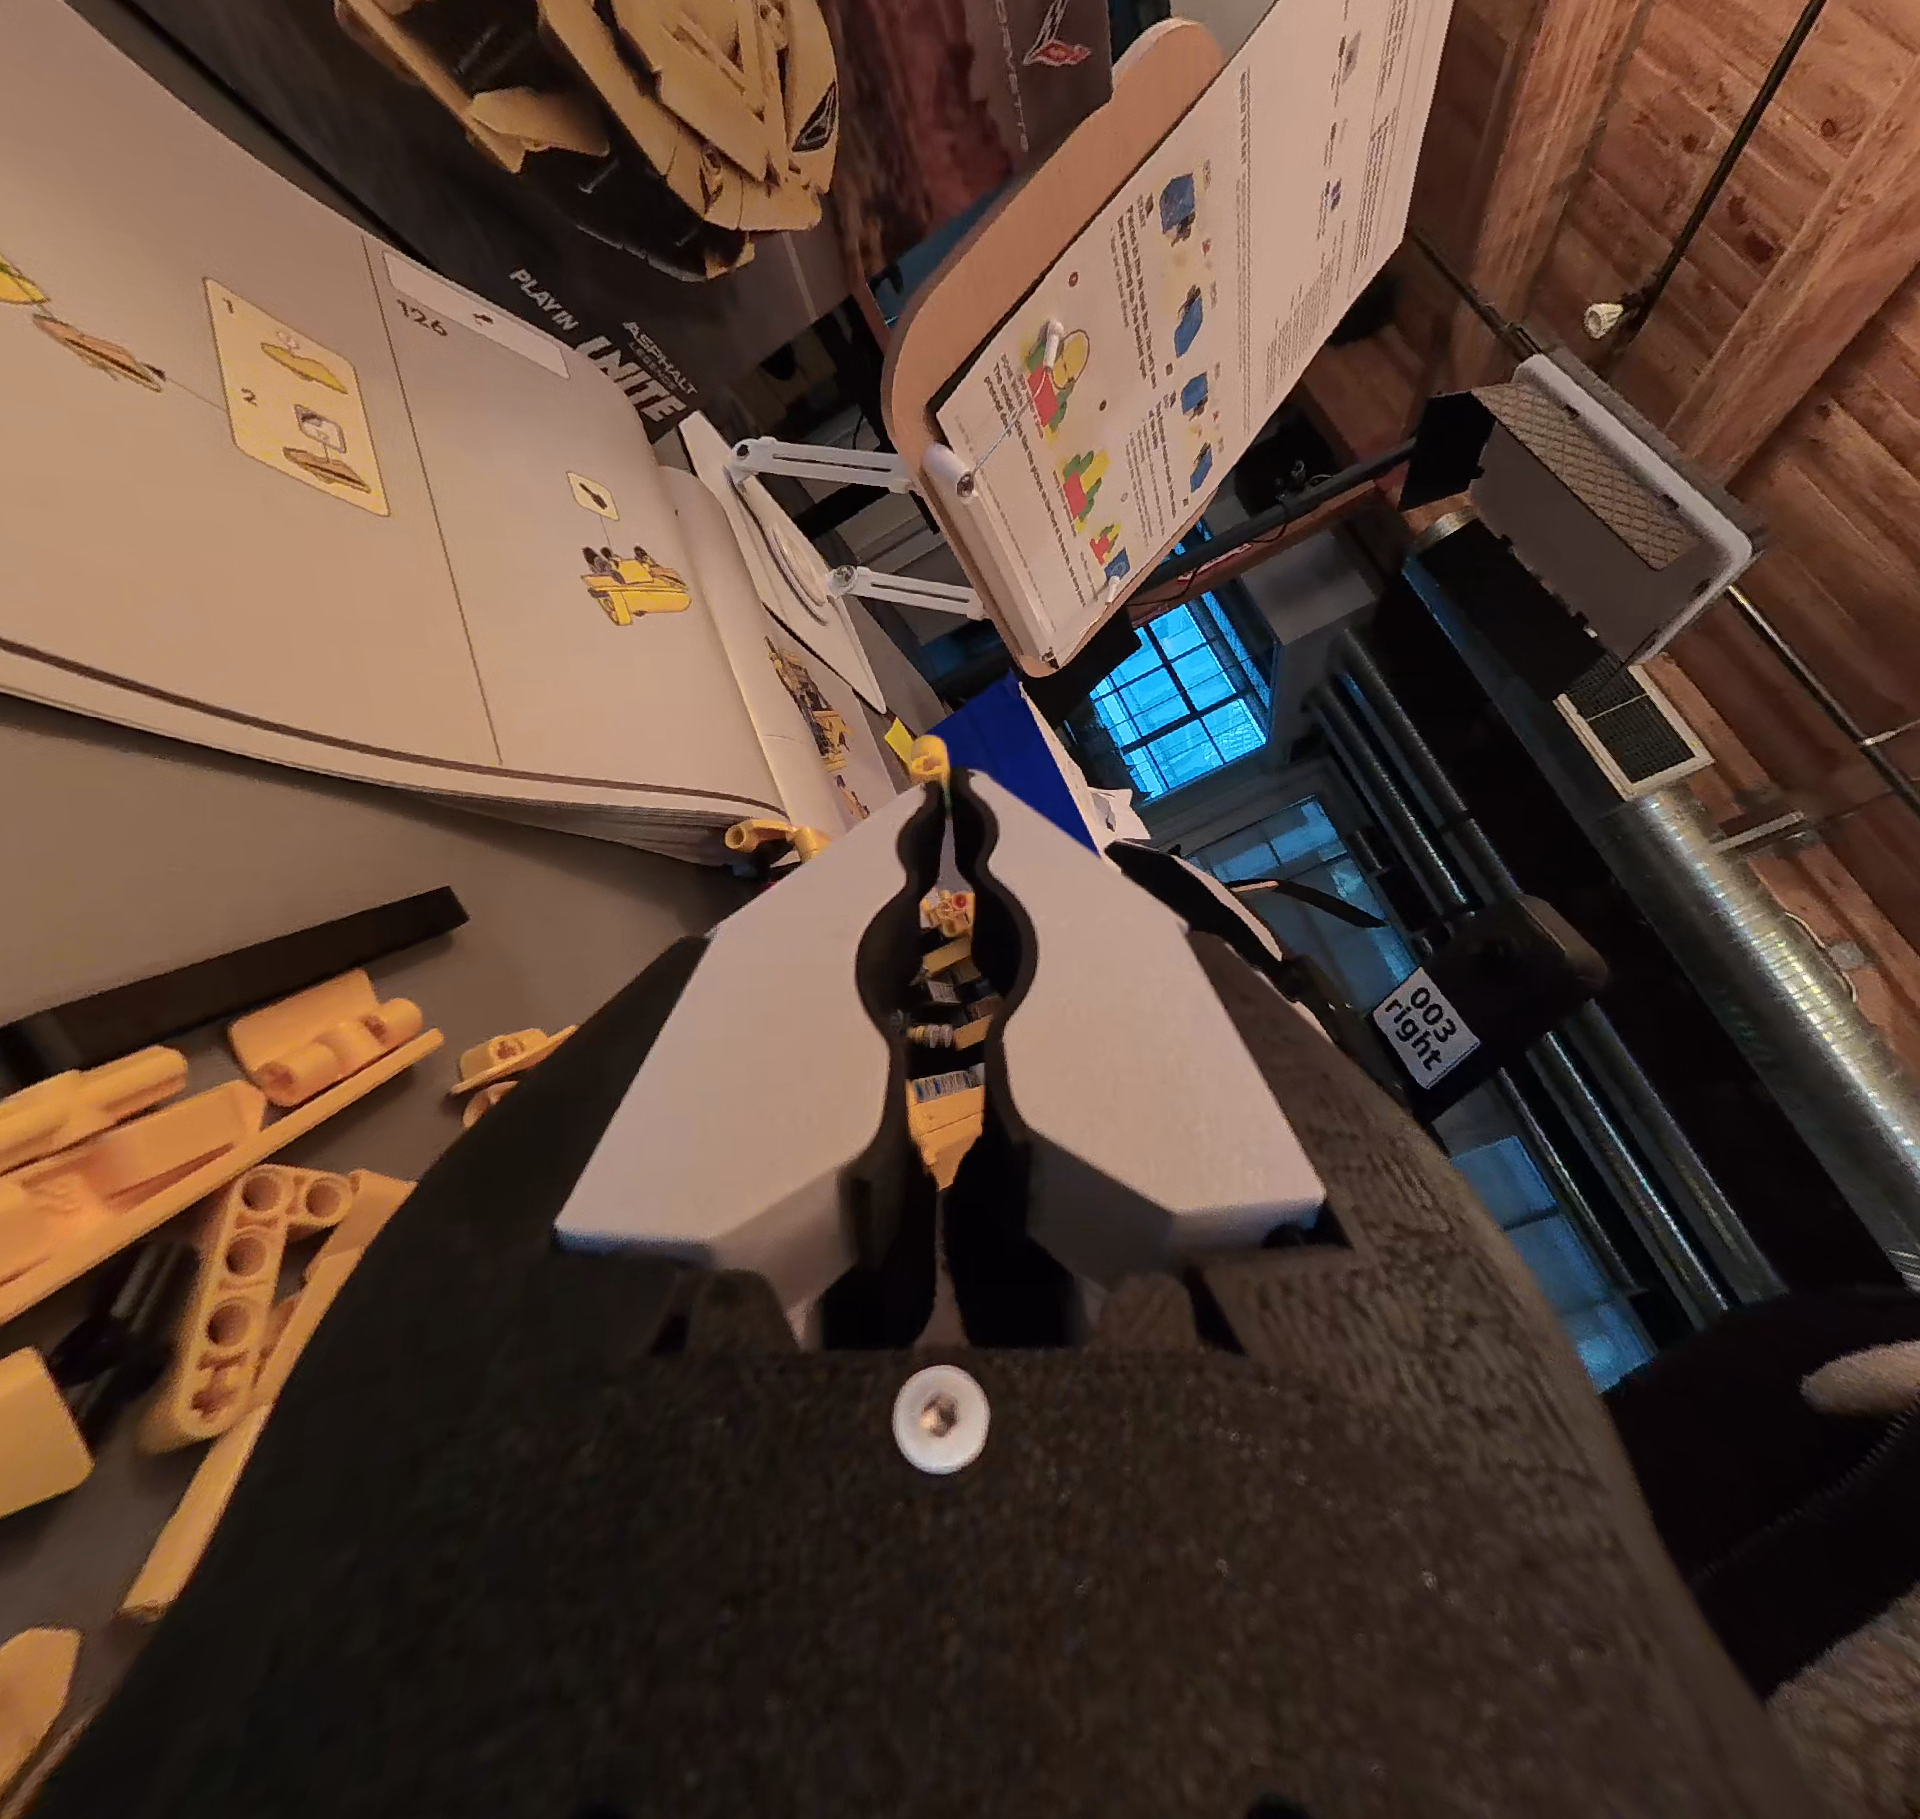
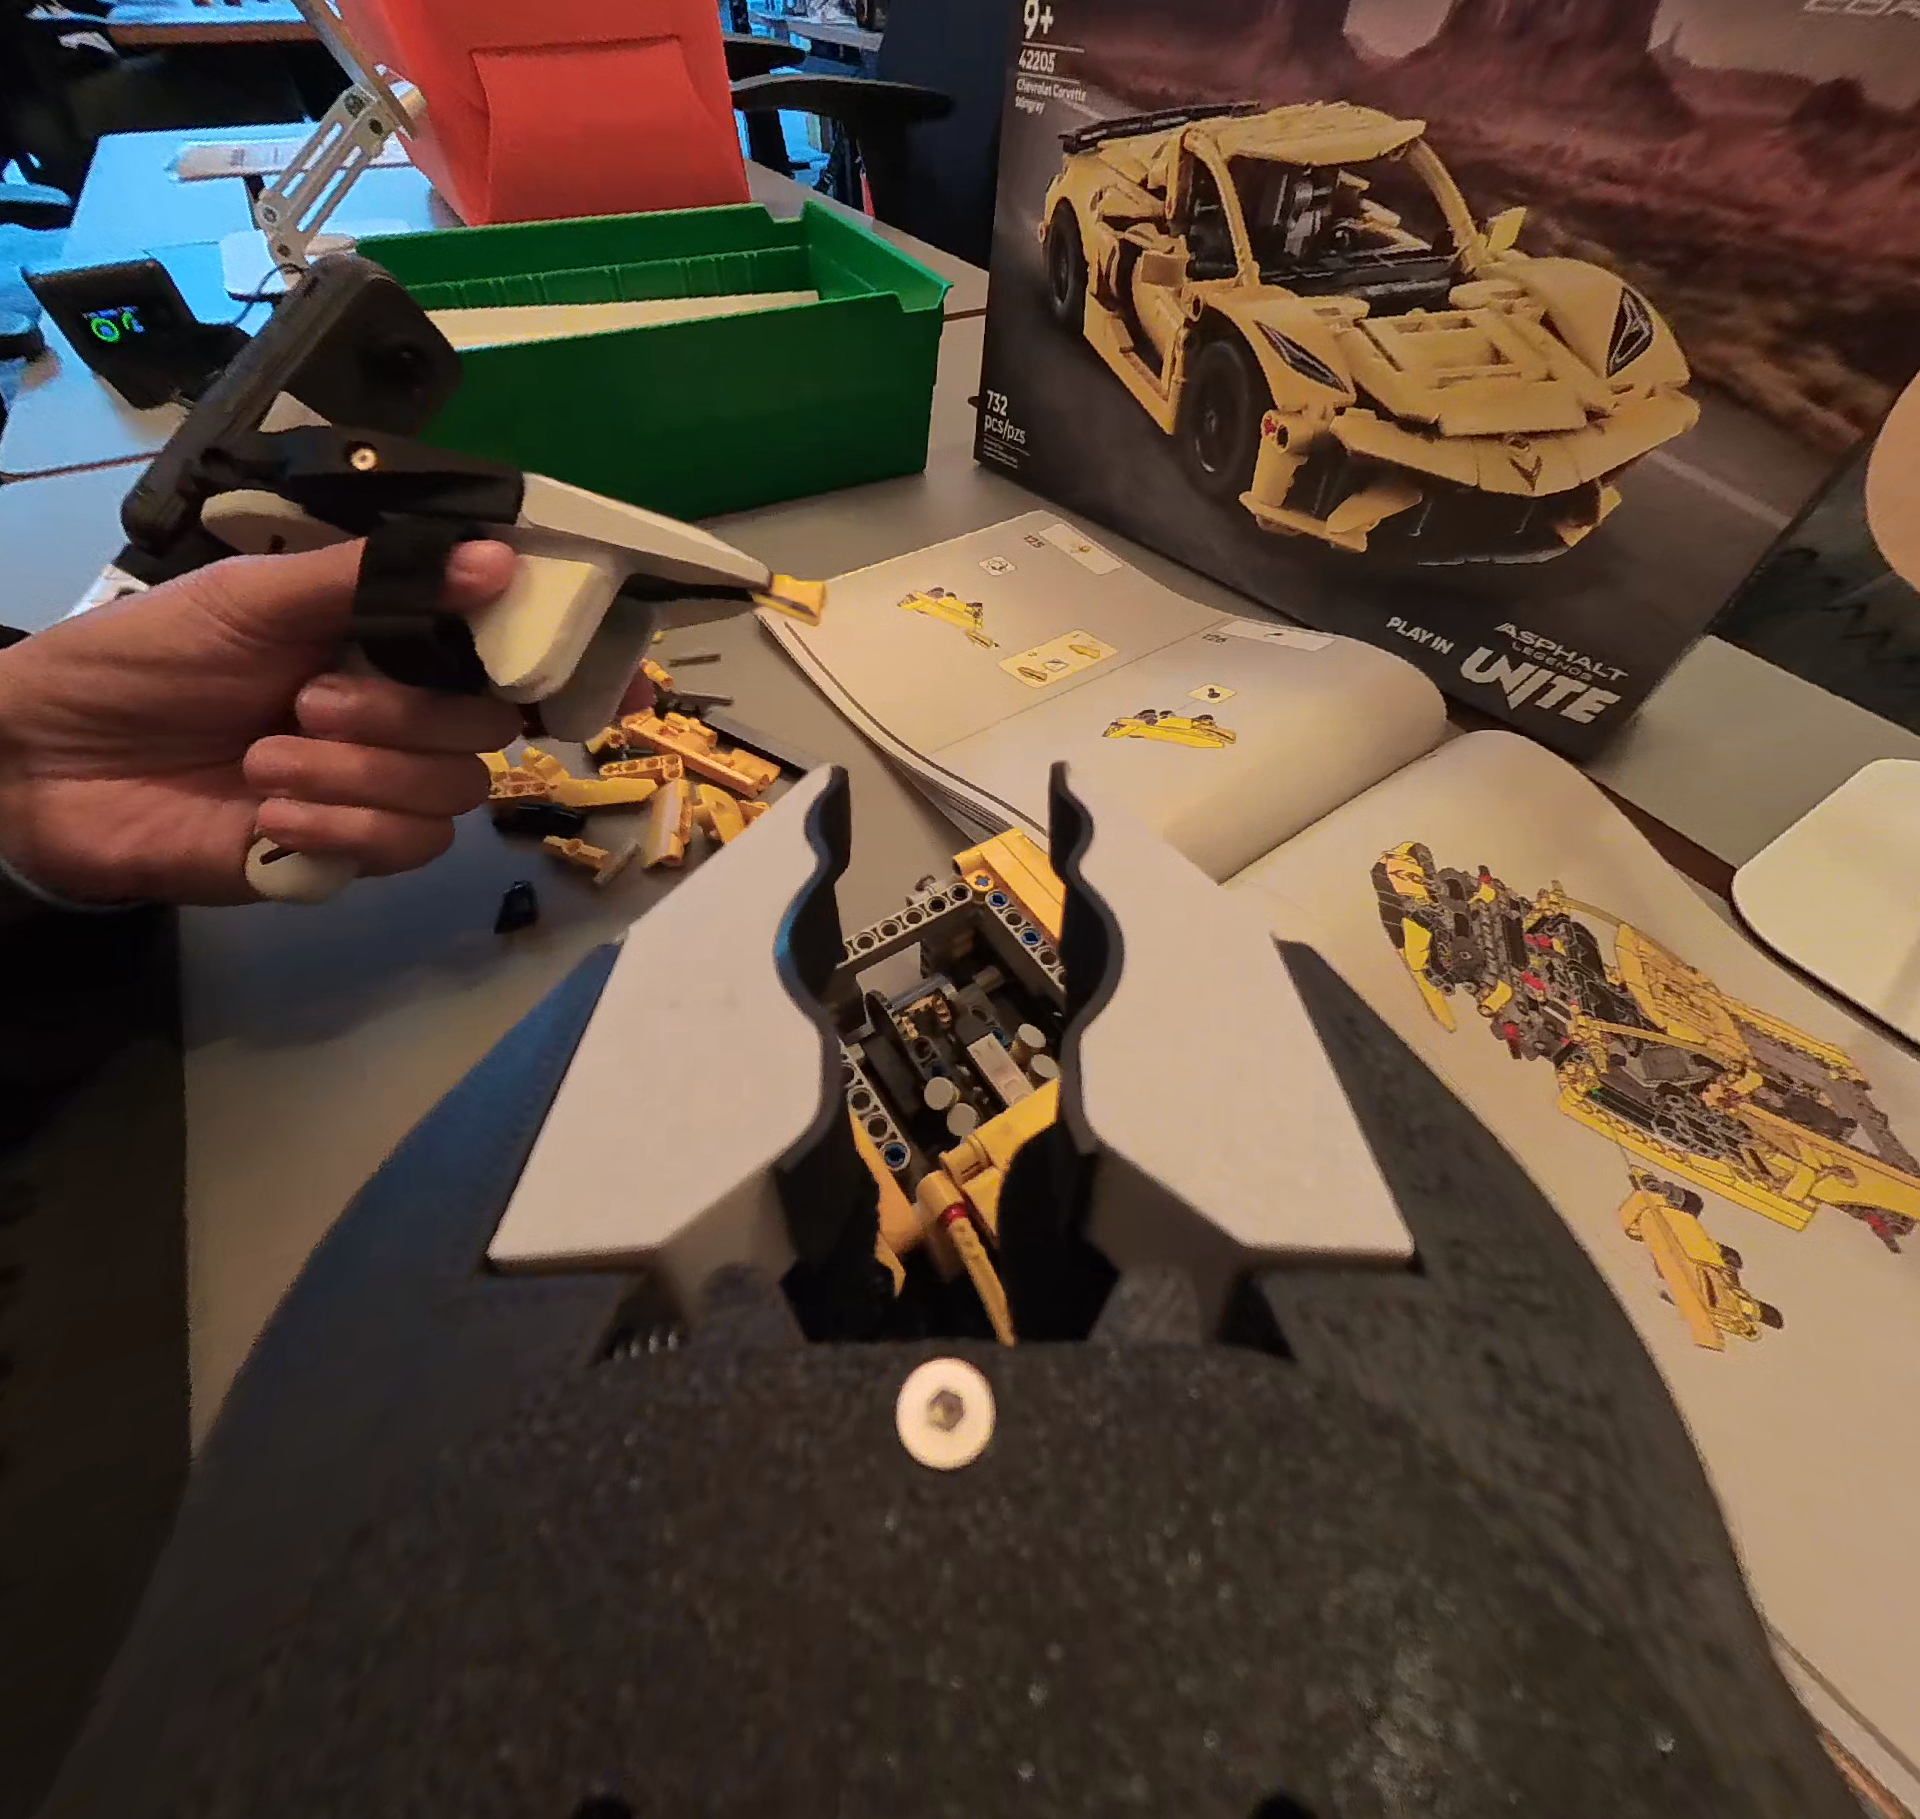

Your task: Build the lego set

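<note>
Right hand-held gripper (image 2: 948,813) gapes, empty, over the chassis (image 2: 961,1021); left hand-held gripper (image 2: 774,593), frame-left, pinches a yellow piece (image 2: 798,597) raised for fitting.

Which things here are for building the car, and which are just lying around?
For the build:
- small yellow piece pinched by the left gripper
- half-built yellow and grey car under the right gripper
- loose yellow pieces
- open instruction booklet

Lying about:
- green plastic bin
- orange bag
- set's picture box

Grey wavy-edged jaws on textured black body, silver hex screw (image 2: 943,1411).
</note>
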The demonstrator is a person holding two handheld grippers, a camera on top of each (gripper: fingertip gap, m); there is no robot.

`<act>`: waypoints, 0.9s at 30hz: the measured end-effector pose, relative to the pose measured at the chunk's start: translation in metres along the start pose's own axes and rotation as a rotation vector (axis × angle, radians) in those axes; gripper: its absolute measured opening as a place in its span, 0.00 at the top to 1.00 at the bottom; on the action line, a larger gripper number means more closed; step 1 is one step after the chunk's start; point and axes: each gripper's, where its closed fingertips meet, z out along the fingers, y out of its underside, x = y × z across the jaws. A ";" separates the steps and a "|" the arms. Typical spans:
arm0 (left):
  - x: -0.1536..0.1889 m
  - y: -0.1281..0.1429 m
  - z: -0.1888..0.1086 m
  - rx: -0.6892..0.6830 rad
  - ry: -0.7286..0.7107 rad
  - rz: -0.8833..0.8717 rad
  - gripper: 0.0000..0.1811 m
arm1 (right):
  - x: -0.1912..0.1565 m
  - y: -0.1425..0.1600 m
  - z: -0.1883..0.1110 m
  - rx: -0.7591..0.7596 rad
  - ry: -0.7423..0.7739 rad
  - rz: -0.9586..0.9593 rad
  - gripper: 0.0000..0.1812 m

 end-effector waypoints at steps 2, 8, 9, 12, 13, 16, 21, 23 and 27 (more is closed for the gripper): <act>0.000 -0.001 -0.001 0.000 -0.005 0.015 1.00 | -0.001 0.000 0.000 0.003 -0.013 0.020 0.80; 0.004 0.004 0.001 -0.028 0.020 0.028 1.00 | -0.004 0.005 0.003 -0.025 -0.031 0.038 0.81; 0.004 0.005 0.002 -0.033 0.023 0.030 1.00 | -0.004 0.006 0.003 -0.029 -0.033 0.039 0.82; 0.011 0.008 0.003 -0.047 0.060 0.034 0.99 | -0.005 0.007 0.003 -0.028 -0.044 0.045 0.82; 0.015 0.010 0.004 -0.058 0.077 0.037 1.00 | -0.007 0.005 0.003 -0.020 -0.055 0.044 0.82; 0.036 0.018 0.006 -0.092 0.183 0.046 1.00 | -0.019 -0.001 0.002 0.010 -0.116 0.026 0.83; 0.051 0.042 0.011 -0.200 0.264 0.015 0.99 | -0.036 -0.009 0.004 0.053 -0.097 -0.129 0.80; 0.053 0.049 0.013 -0.231 0.279 -0.024 0.99 | -0.037 -0.004 0.006 0.018 -0.046 -0.180 0.80; 0.050 0.058 0.014 -0.277 0.280 -0.097 1.00 | -0.039 0.008 0.012 -0.050 0.007 -0.311 0.81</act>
